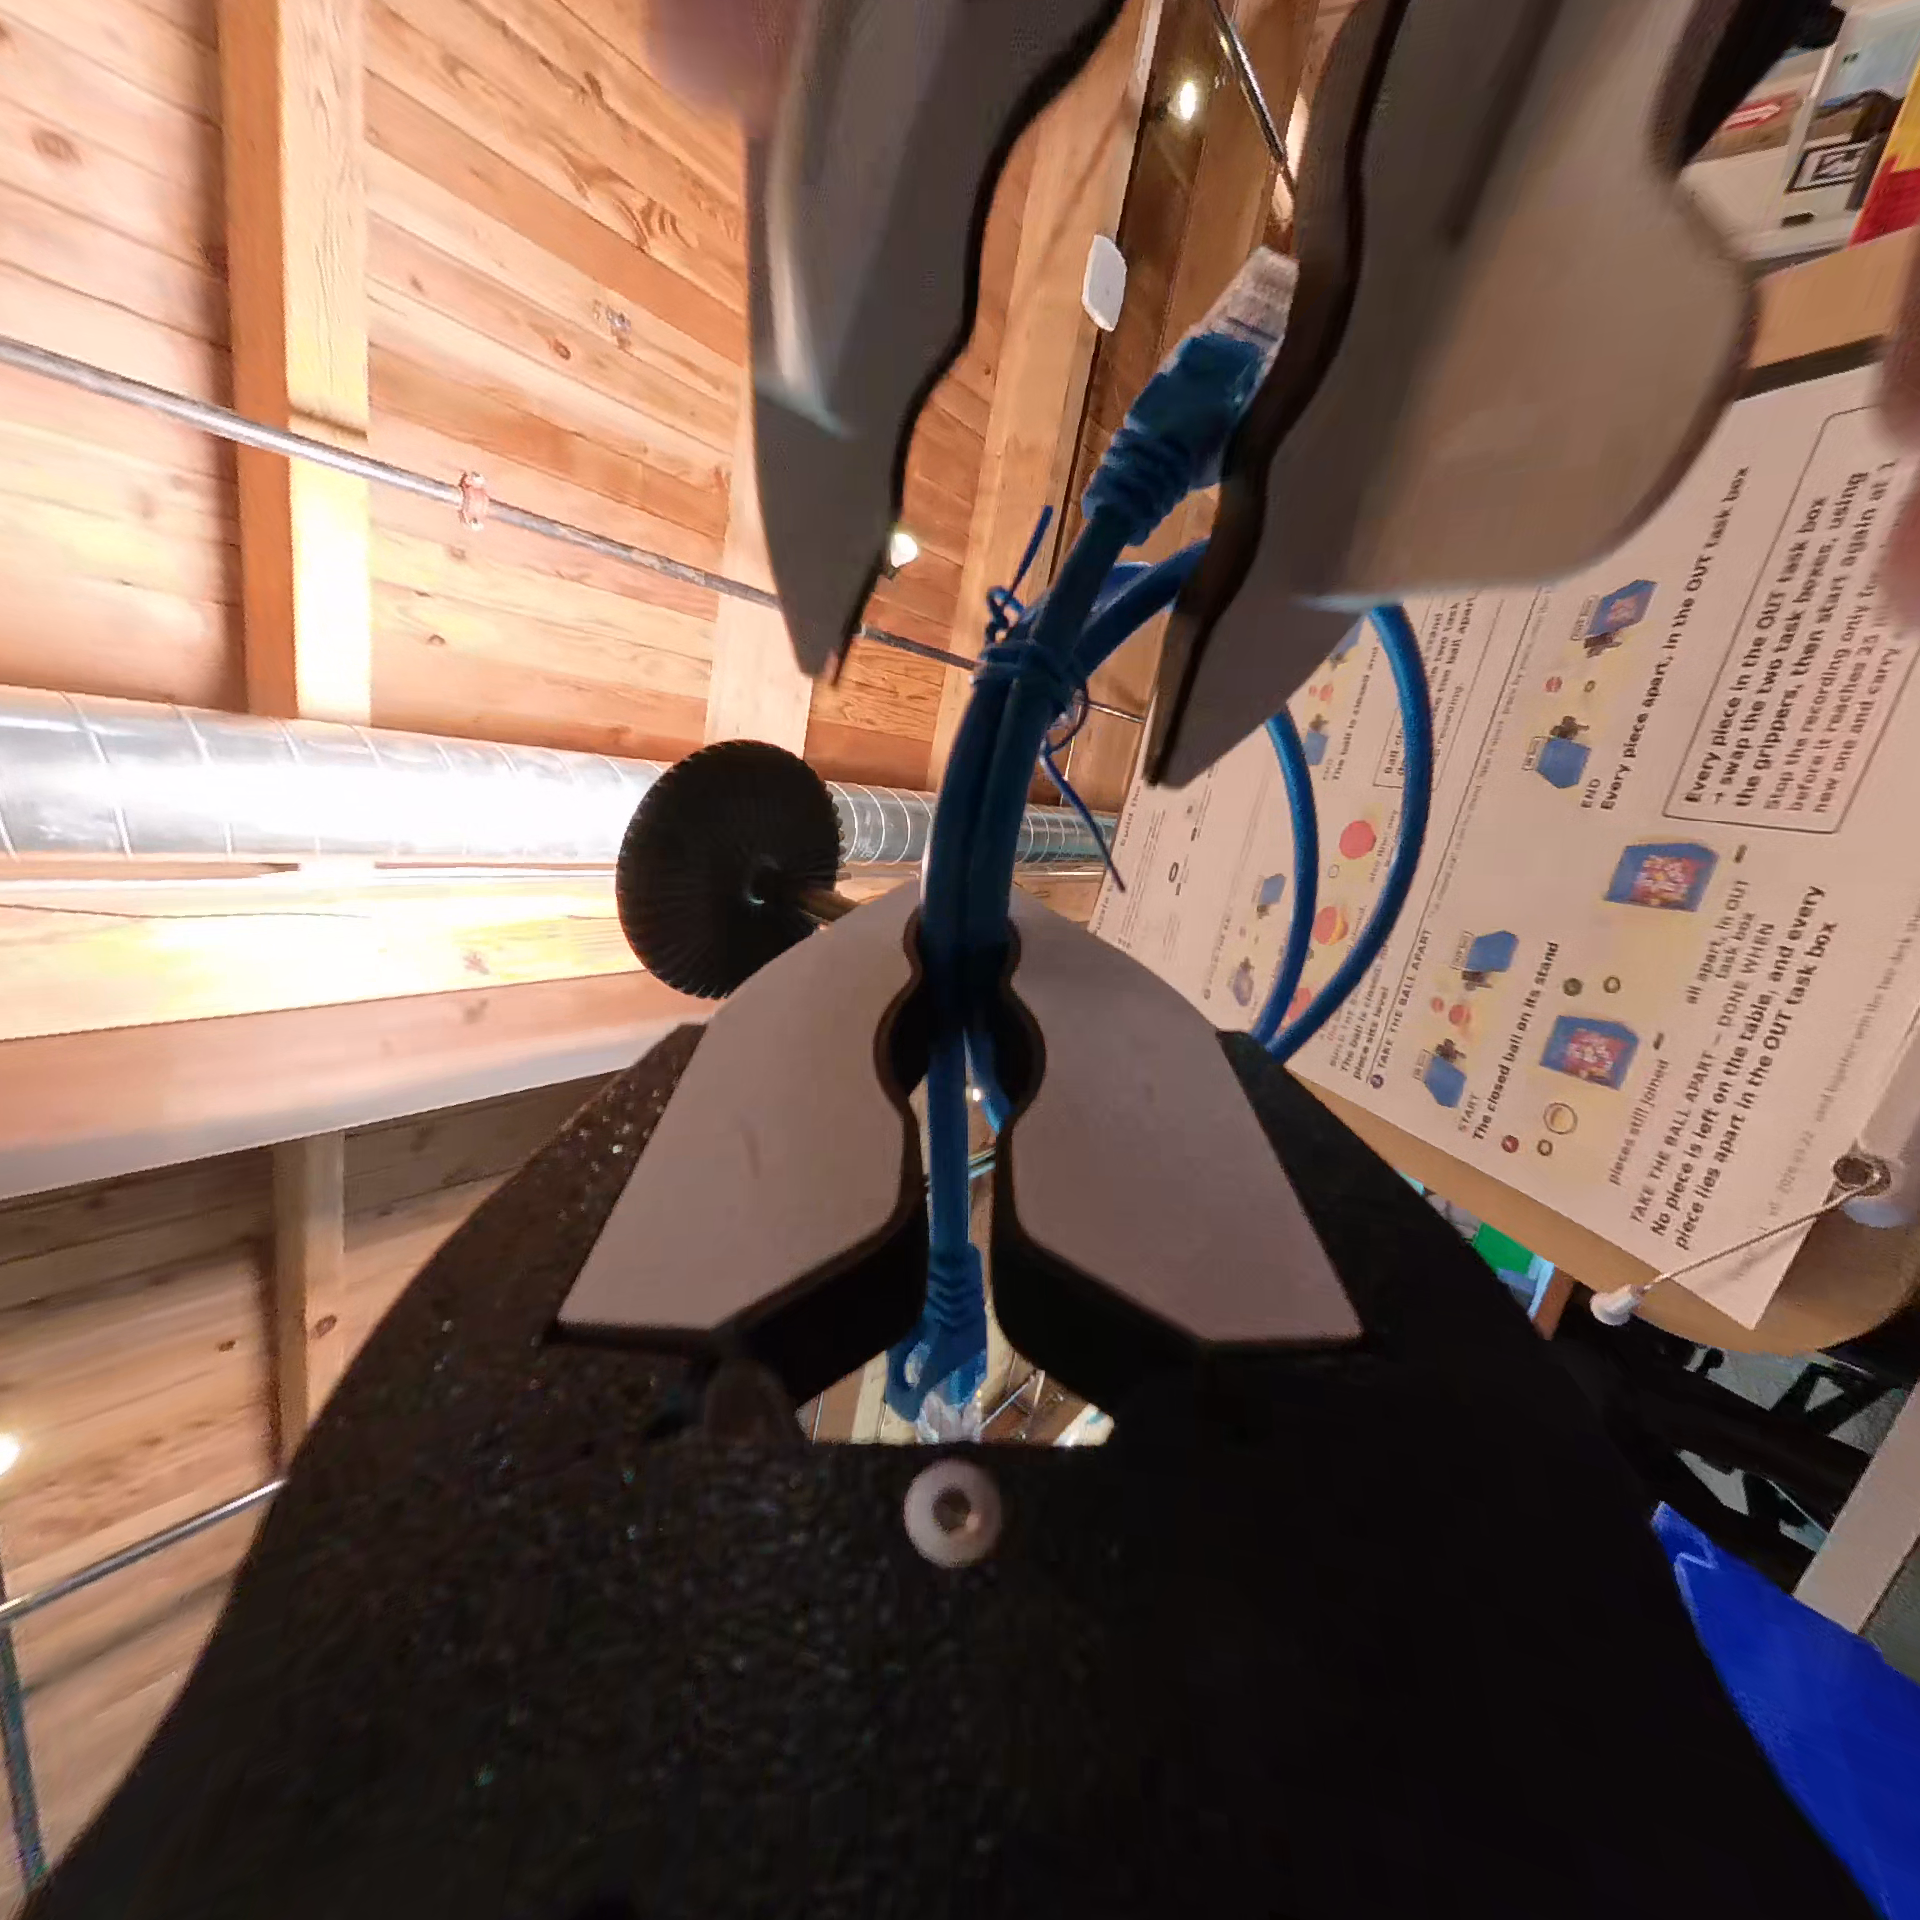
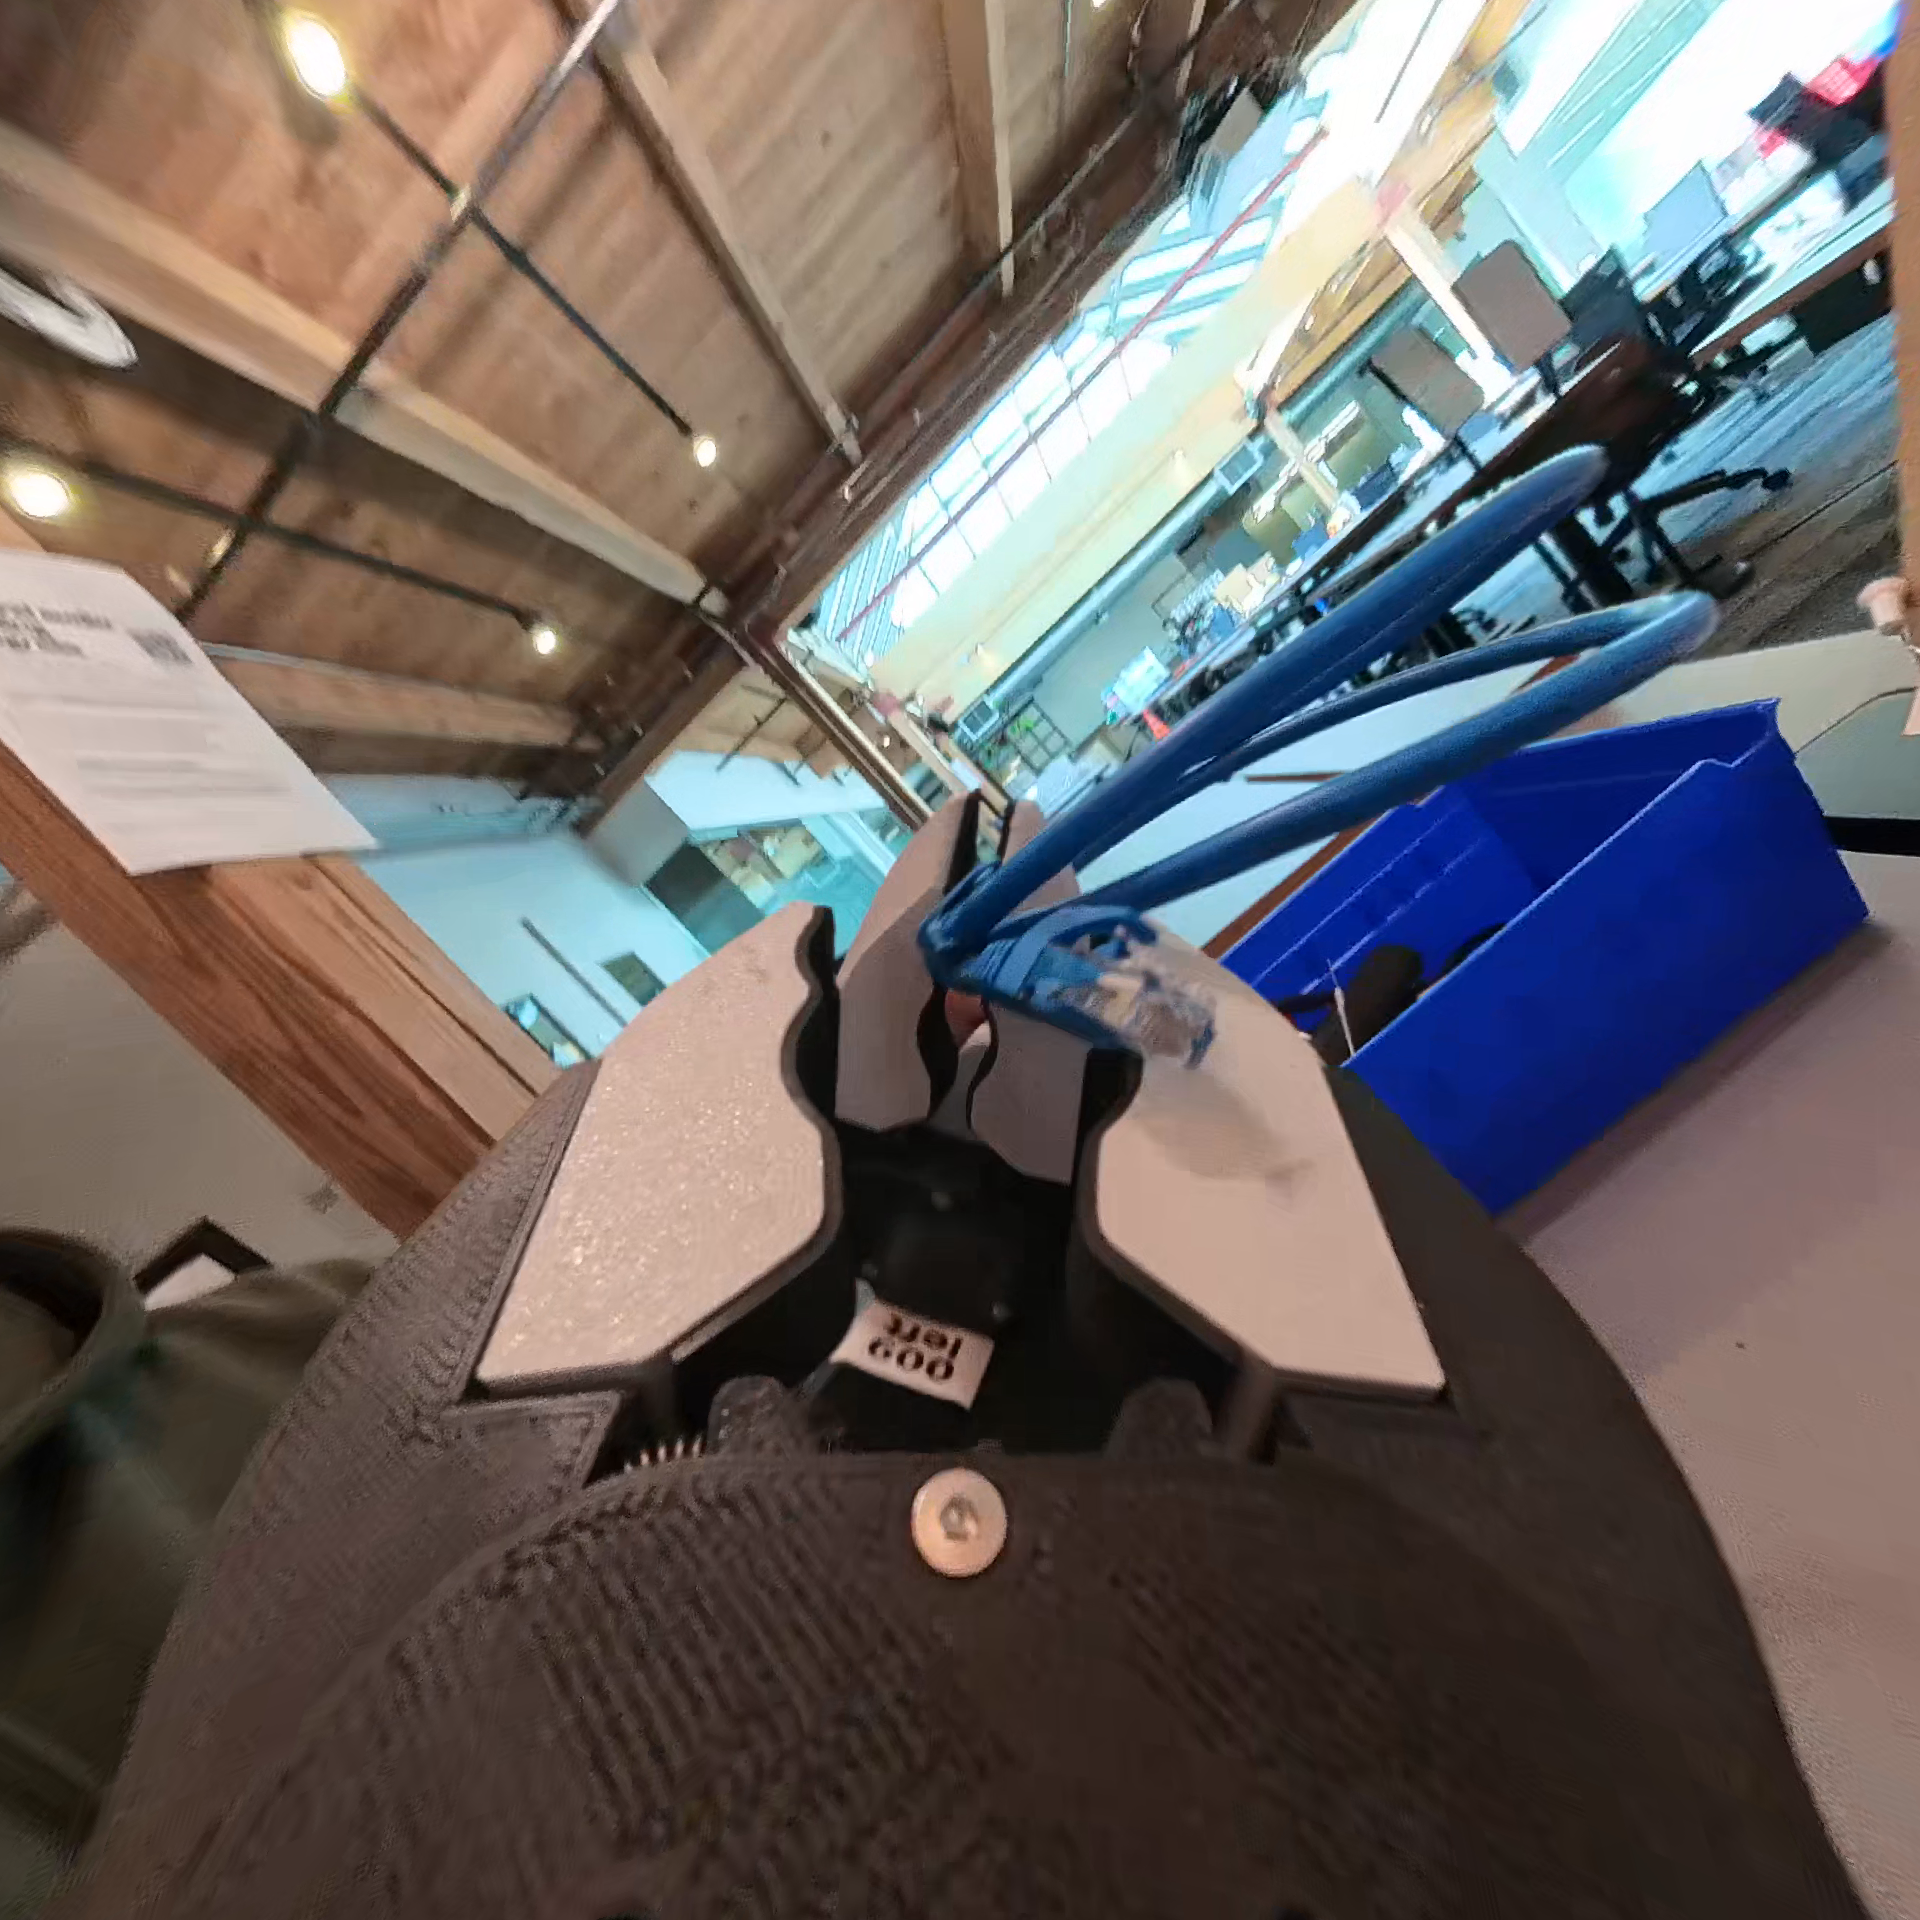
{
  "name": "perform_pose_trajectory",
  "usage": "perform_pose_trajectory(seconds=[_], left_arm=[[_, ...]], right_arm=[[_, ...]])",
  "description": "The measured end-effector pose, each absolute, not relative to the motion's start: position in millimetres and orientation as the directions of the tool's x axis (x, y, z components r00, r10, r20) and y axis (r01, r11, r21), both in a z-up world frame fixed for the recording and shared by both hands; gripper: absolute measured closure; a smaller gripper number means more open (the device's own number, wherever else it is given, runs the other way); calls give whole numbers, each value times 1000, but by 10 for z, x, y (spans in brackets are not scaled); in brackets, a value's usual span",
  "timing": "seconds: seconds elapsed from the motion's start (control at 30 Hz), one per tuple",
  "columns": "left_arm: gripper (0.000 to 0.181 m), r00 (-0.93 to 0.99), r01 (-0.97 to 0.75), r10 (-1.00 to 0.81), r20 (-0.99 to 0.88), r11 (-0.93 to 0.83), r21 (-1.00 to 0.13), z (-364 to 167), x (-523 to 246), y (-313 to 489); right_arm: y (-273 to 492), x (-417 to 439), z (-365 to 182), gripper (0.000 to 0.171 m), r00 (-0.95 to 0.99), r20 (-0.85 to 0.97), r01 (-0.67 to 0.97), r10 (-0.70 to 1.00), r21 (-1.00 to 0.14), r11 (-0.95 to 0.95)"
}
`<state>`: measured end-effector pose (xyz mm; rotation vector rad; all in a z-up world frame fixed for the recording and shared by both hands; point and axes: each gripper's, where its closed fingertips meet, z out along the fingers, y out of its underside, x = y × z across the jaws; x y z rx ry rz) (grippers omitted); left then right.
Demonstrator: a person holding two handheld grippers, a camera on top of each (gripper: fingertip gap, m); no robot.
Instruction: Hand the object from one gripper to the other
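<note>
A coiled blue network cable (image 1: 977,790), bound with a blue twist tie, is held in the air. My left gripper (image 1: 964,925) is shut on the bundle, and one clear plug hangs down behind its fingers. My right gripper (image 1: 997,717) comes in from the top, open, with its jaws on either side of the cable's upper end. The upper plug leans on one of its pads. In the right wrist view my right gripper (image 2: 966,966) is open, with the left gripper (image 2: 977,821) and the cable (image 2: 1247,727) between its fingers.
A blue plastic bin (image 2: 1621,987) stands on the grey table (image 2: 1714,1351) to the right. An instruction sheet (image 1: 1558,831) hangs on a board behind the cable. A wooden post (image 2: 312,987) with a paper sheet stands to the left. A black ribbed knob (image 1: 727,862) is nearby. Left and right tips are no more than a few centimetres apart.
</note>
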<state>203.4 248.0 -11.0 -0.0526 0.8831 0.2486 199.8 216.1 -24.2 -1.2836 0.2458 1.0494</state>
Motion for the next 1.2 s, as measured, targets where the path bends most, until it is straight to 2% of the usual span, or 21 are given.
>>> perform_pose_trajectory(seconds=[0.17, 0.23, 0.33, 0.4, 0.47, 0.53, 0.6, 0.67, 0.73, 0.77, 0.83, 0.9, 0.93, 1.0, 1.07, 1.1, 1.2], left_arm=[[173, 571, -196, 171, -803, 978, 69, -243, 2134, 2409], [158, 528, -135, 112, -842, 990, 47, -326, 2197, 2375], [119, 467, 10, -121, -876, 991, -131, -370, 2250, 2339], [104, 398, 131, -331, -856, 944, -304, -349, 2252, 2316], [100, 259, 251, -582, -770, 811, -529, -348, 2264, 2299], [101, 36, 323, -797, -603, 581, -747, -401, 2299, 2256], [100, -171, 239, -926, -336, 292, -926, -516, 2388, 2268], [103, -359, 85, -933, 8, -41, -996, -643, 2454, 2195], [102, -532, -123, -753, 387, -383, -915, -712, 2454, 2005], [101, -576, -240, -605, 549, -516, -822, -718, 2444, 1927], [96, -607, -391, -317, 729, -679, -621, -665, 2434, 1854], [104, -580, -453, -186, 794, -736, -503, -706, 2463, 1832], [102, -549, -485, -169, 819, -733, -476, -774, 2487, 1792], [88, -485, -553, -177, 857, -697, -457, -942, 2534, 1689], [89, -455, -573, -194, 869, -684, -452, -1046, 2565, 1637], [91, -475, -578, -144, 868, -693, -431, -998, 2547, 1605], [101, -543, -667, 184, 819, -687, -288, -653, 2370, 1487]], right_arm=[[2197, 2162, -298, 141, 594, -669, -746, 446, -666, -5], [2158, 2172, -255, 147, 632, -625, -711, 458, -703, 22], [2090, 2211, -210, 154, 724, -521, -616, 452, -783, 84], [2016, 2253, -164, 154, 755, -472, -576, 456, -809, 117], [1916, 2314, -90, 156, 794, -403, -526, 454, -831, 183], [1825, 2423, -35, 156, 839, -356, -479, 411, -842, 249], [1752, 2505, 7, 156, 870, -321, -441, 373, -846, 300], [1698, 2493, 42, 156, 900, -247, -373, 361, -863, 340], [1667, 2426, 72, 157, 921, -157, -293, 356, -882, 369], [1649, 2374, 96, 156, 929, -101, -248, 356, -885, 393], [1615, 2284, 157, 157, 940, -9, -170, 340, -878, 448], [1600, 2227, 203, 157, 951, 63, -100, 303, -863, 495], [1600, 2221, 218, 158, 958, 93, -62, 271, -856, 514], [1599, 2238, 239, 159, 971, 155, 33, 180, -839, 544], [1596, 2223, 236, 159, 969, 194, 83, 152, -838, 540], [1601, 2221, 229, 159, 969, 195, 85, 154, -842, 533], [1609, 2141, 203, 159, 955, 170, 17, 245, -852, 523]])
